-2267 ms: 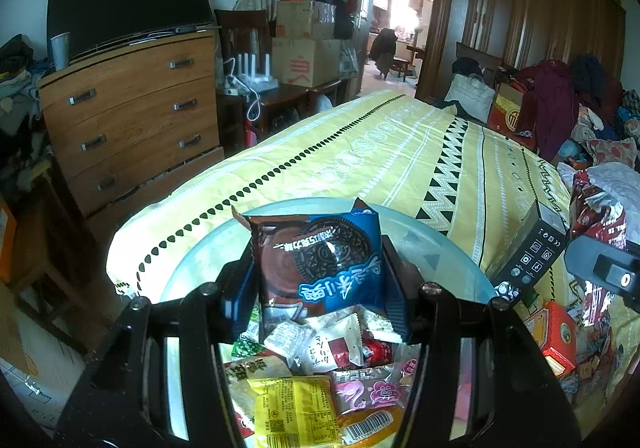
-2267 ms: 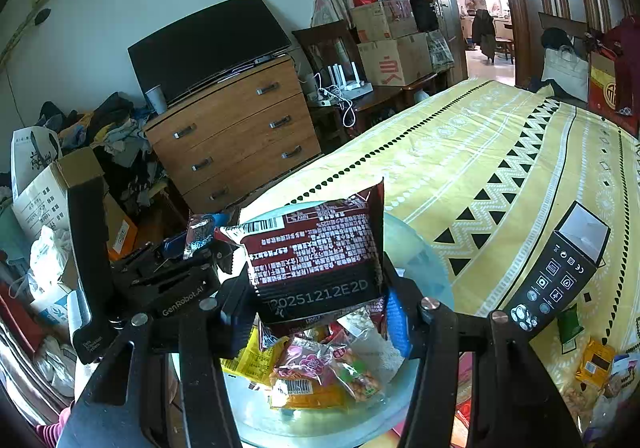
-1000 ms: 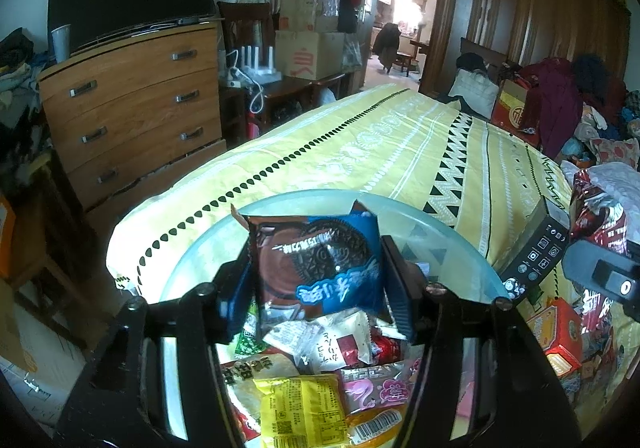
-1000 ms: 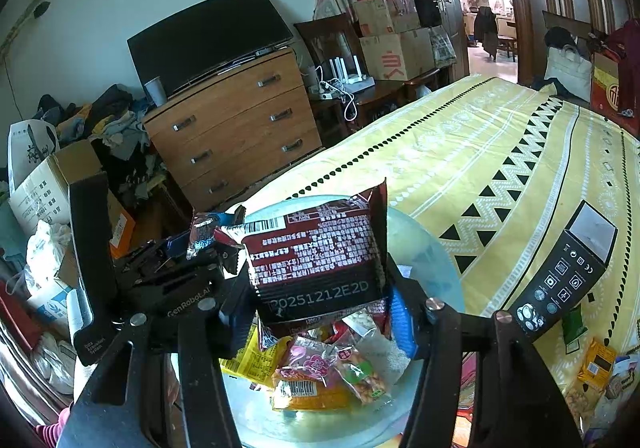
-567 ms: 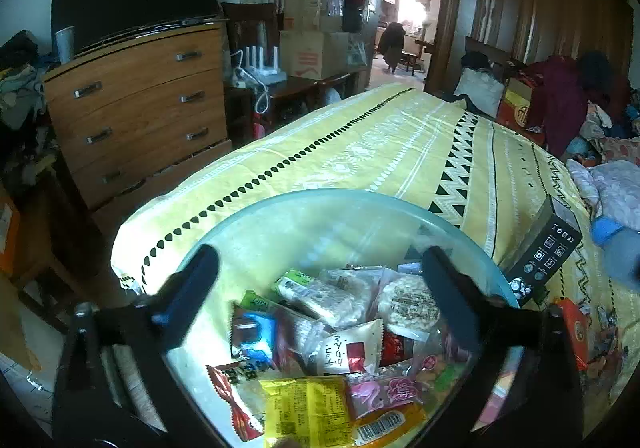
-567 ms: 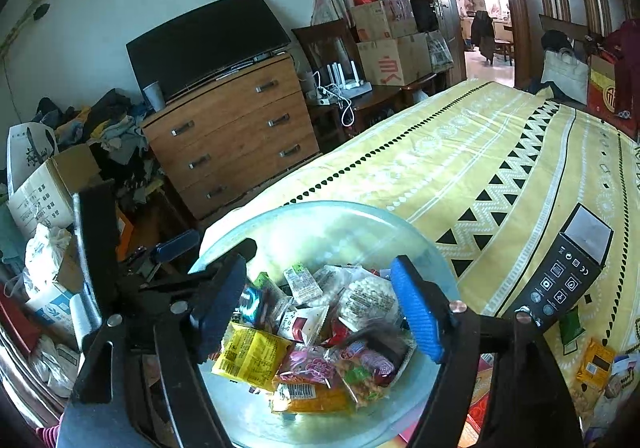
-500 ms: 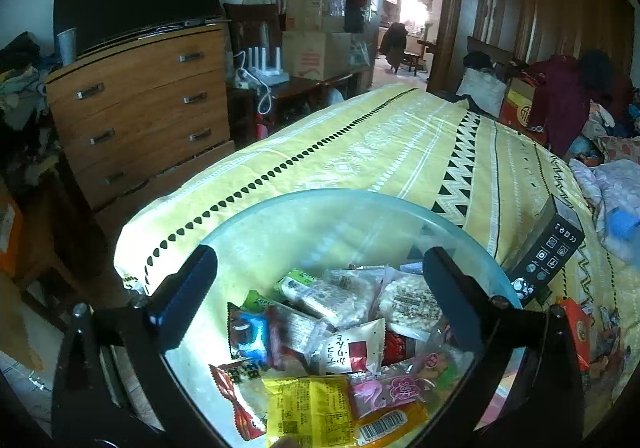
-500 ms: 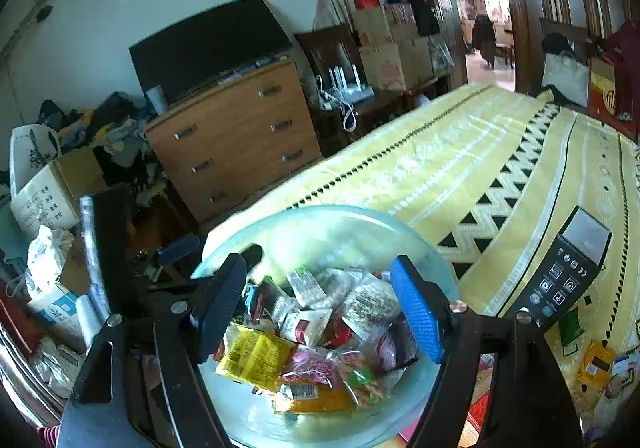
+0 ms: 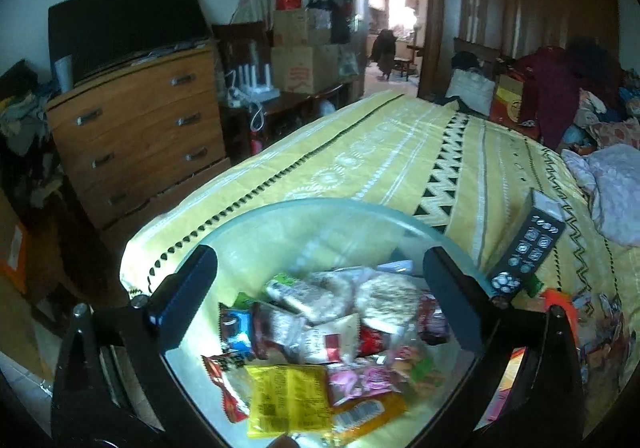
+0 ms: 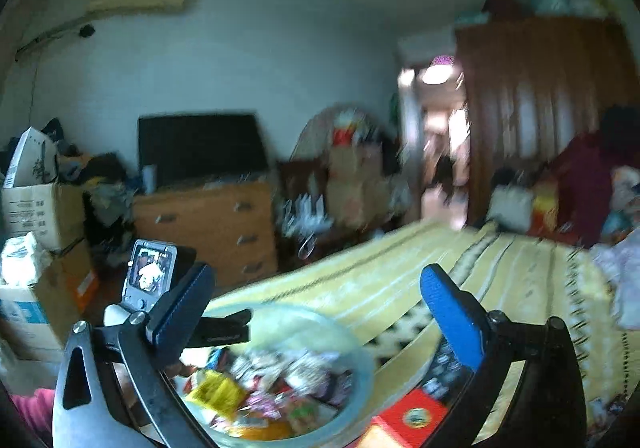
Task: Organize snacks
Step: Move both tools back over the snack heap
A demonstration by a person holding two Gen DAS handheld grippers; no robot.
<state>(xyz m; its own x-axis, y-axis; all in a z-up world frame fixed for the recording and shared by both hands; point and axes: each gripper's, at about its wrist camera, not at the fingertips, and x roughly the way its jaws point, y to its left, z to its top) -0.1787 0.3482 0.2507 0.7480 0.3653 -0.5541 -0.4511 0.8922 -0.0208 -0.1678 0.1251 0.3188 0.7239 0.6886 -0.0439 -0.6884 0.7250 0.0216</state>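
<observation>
A clear glass bowl (image 9: 320, 207) on the yellow bedspread holds several snack packets, among them a yellow packet (image 9: 288, 400), a blue cookie packet (image 9: 236, 332) and a round cracker pack (image 9: 384, 300). My left gripper (image 9: 320, 292) is open and empty just above the bowl. My right gripper (image 10: 316, 312) is open and empty, raised and tilted up; its view is blurred. The bowl (image 10: 352, 344) and snacks sit low between its fingers, with the left gripper's body (image 10: 152, 280) at left.
A black remote (image 9: 528, 244) lies right of the bowl on the bedspread (image 9: 380, 151). Red and orange snack boxes (image 9: 560, 304) lie further right; a red box (image 10: 412, 416) shows below the right gripper. A wooden dresser (image 9: 136, 127) with a TV stands left.
Both grippers opened and dropped their cookie packets into the bowl. Since then the right gripper has swung upward and back, blurring its view; the left has barely moved.
</observation>
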